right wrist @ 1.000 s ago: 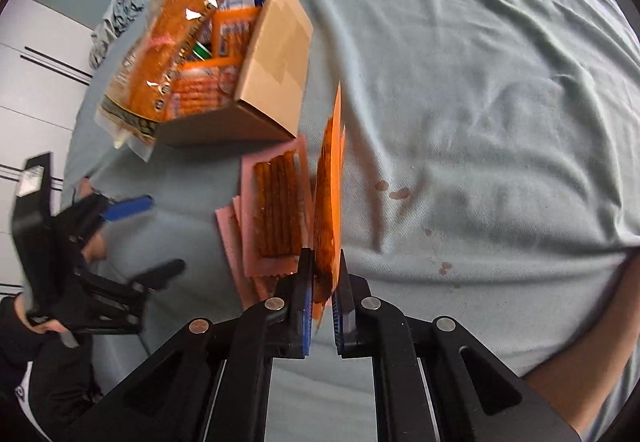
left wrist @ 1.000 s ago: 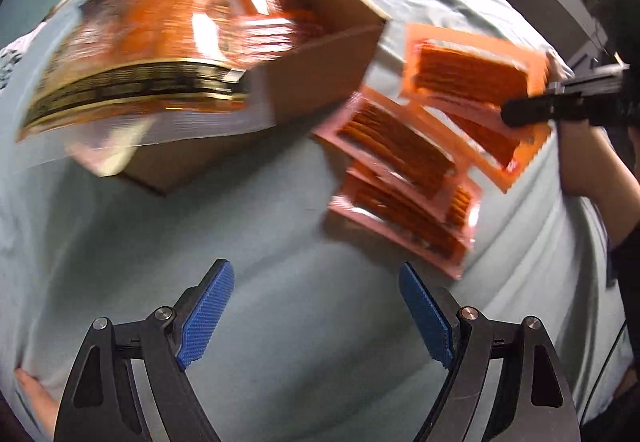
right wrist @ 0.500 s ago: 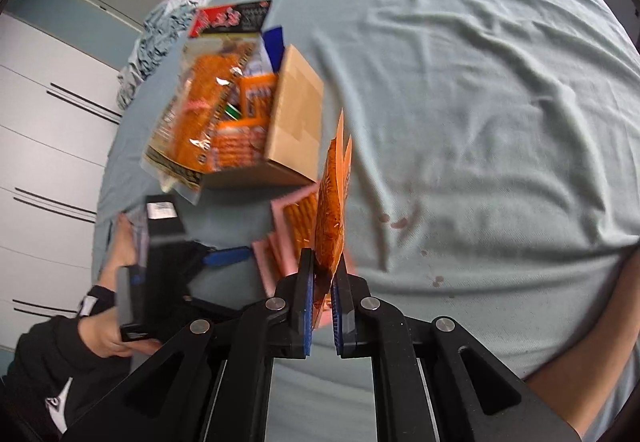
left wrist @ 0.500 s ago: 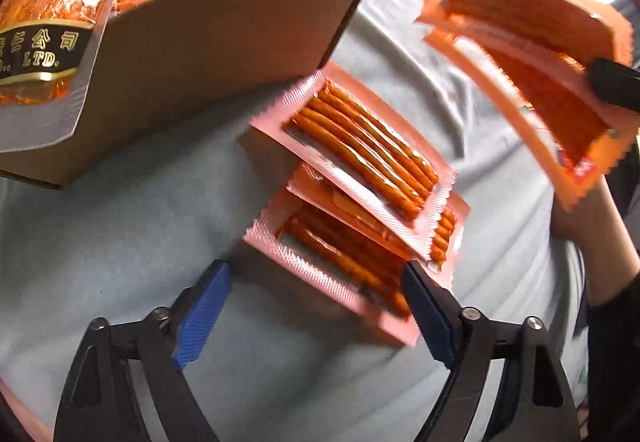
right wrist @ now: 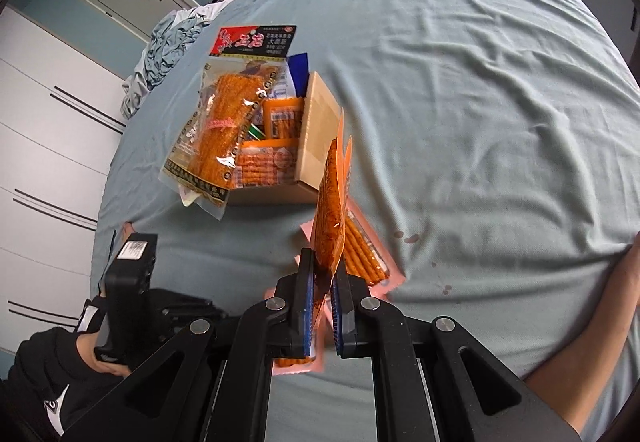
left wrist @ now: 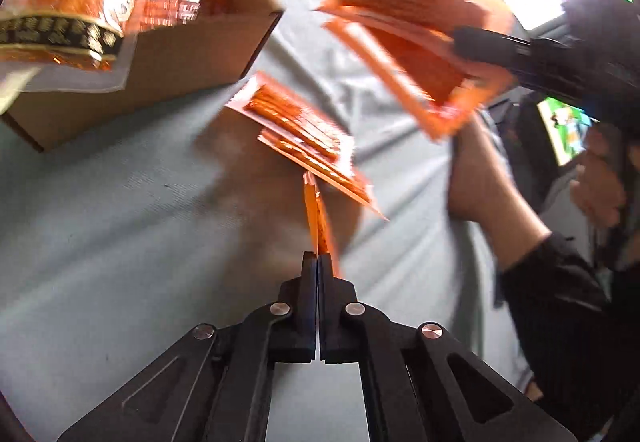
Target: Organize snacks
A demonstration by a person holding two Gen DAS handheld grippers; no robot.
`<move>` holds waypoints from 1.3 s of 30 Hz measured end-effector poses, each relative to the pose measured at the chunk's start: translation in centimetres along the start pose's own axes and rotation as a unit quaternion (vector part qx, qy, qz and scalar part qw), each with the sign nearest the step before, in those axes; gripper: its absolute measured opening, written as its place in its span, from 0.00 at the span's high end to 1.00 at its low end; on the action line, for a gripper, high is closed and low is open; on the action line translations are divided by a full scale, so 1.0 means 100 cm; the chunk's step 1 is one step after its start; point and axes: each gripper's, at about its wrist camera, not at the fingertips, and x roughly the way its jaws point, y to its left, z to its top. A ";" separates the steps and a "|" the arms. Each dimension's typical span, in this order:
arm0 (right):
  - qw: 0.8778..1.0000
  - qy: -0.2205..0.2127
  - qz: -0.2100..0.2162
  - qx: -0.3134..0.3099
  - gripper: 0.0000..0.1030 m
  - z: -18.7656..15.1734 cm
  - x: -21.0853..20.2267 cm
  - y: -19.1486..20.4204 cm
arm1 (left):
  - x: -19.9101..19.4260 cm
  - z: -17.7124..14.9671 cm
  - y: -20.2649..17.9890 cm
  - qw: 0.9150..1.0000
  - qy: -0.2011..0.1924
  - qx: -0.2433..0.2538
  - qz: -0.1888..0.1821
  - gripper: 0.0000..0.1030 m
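Two packets in play: your right hand-held gripper [right wrist: 323, 278] pinches one packet [right wrist: 330, 209] edge-on, long axis pointing ahead at the box [right wrist: 316, 145]. Left hand-held gripper [left wrist: 319, 262] has just closed, pinching another packet's [left wrist: 318, 222] edge; box sits ahead-left, right is nearer.

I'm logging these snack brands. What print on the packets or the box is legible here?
Large clear bag of orange strips, red-and-black header: big Chinese characters and smaller white lines, too small to read reliably.
The bag's black band with gold print: blurred.
Orange packets in the brown cardboard box: labels unreadable.
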 end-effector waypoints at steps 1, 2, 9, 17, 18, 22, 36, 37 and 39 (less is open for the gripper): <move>1.000 -0.004 0.002 0.000 0.94 0.002 -0.002 0.002 | -0.006 -0.003 -0.006 1.000 -0.005 0.003 -0.004 1.00; 1.000 -0.010 0.006 0.000 0.94 0.004 -0.003 0.005 | -0.013 -0.004 -0.008 1.000 -0.011 0.007 -0.007 1.00; 0.997 -0.060 0.037 -0.005 0.94 0.025 -0.002 0.041 | -0.056 -0.009 -0.003 0.998 -0.052 0.026 0.018 1.00; 0.987 -0.151 0.059 0.016 0.92 0.043 0.032 0.067 | -0.118 -0.008 0.036 0.995 -0.101 0.010 0.013 1.00; 0.987 -0.150 0.049 0.024 0.91 0.043 0.045 0.064 | -0.119 -0.009 0.039 0.995 -0.100 0.007 0.012 1.00; 0.997 -0.044 -0.051 0.034 0.49 0.033 0.103 0.048 | -0.122 -0.011 0.044 0.995 -0.100 0.006 0.020 1.00; 0.991 -0.050 -0.119 0.034 0.41 -0.005 0.057 0.001 | -0.162 0.014 0.038 0.984 -0.176 0.005 0.018 1.00; 0.991 -0.046 -0.119 0.040 0.41 -0.008 0.055 -0.005 | -0.167 0.020 0.038 0.983 -0.185 0.003 0.017 1.00; 0.991 -0.039 -0.119 0.053 0.41 -0.013 0.051 -0.017 | -0.172 0.033 0.037 0.979 -0.204 -0.001 0.024 1.00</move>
